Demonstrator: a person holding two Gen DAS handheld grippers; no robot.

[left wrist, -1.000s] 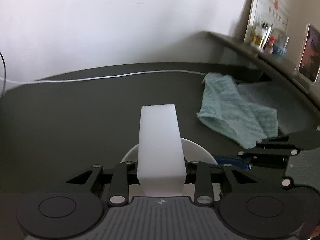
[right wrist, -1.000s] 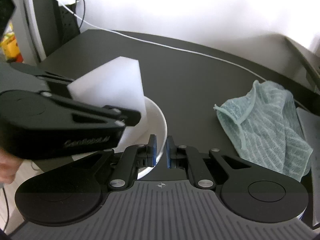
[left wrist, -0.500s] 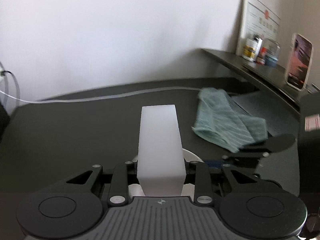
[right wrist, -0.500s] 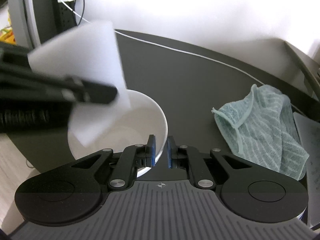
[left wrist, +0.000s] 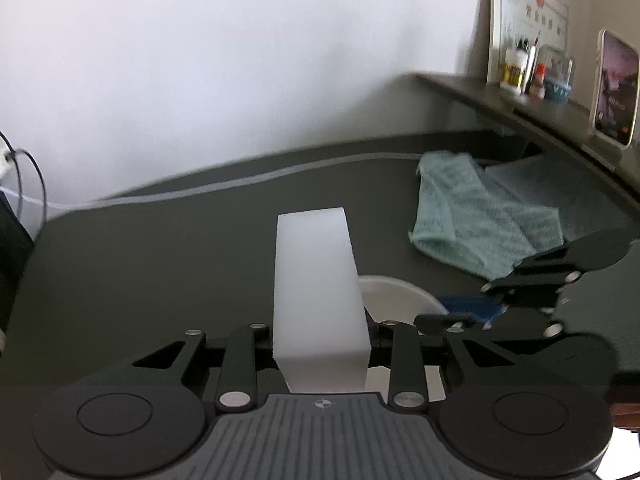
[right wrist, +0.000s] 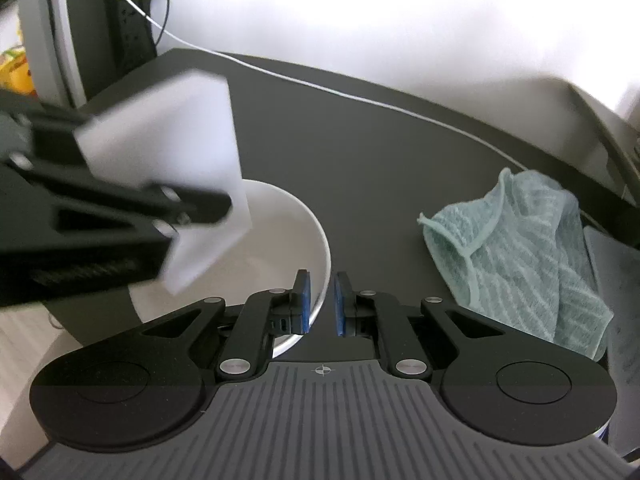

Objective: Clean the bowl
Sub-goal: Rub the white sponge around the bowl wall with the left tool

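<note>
A white bowl (right wrist: 292, 220) sits at the near left edge of the dark table (right wrist: 360, 152). My right gripper (right wrist: 320, 304) is shut on the bowl's rim, one blue pad inside and one outside. My left gripper (left wrist: 320, 346) is shut on a white sponge block (left wrist: 318, 292), which sticks out forward between its fingers. In the right wrist view the sponge (right wrist: 172, 160) hangs over the bowl's left side, and I cannot tell whether it touches. The left wrist view shows part of the bowl (left wrist: 396, 292) behind the sponge, with the right gripper (left wrist: 468, 308) on its rim.
A crumpled teal cloth (right wrist: 520, 248) lies on the table right of the bowl. A white cable (right wrist: 360, 98) runs across the back. A raised shelf (left wrist: 520, 108) at the right carries small bottles and a phone. The table's left edge is close to the bowl.
The left gripper has lifted the sponge out of the bowl and up to the left, then swung it back a little toward the bowl. The right gripper has kept its hold on the rim.
</note>
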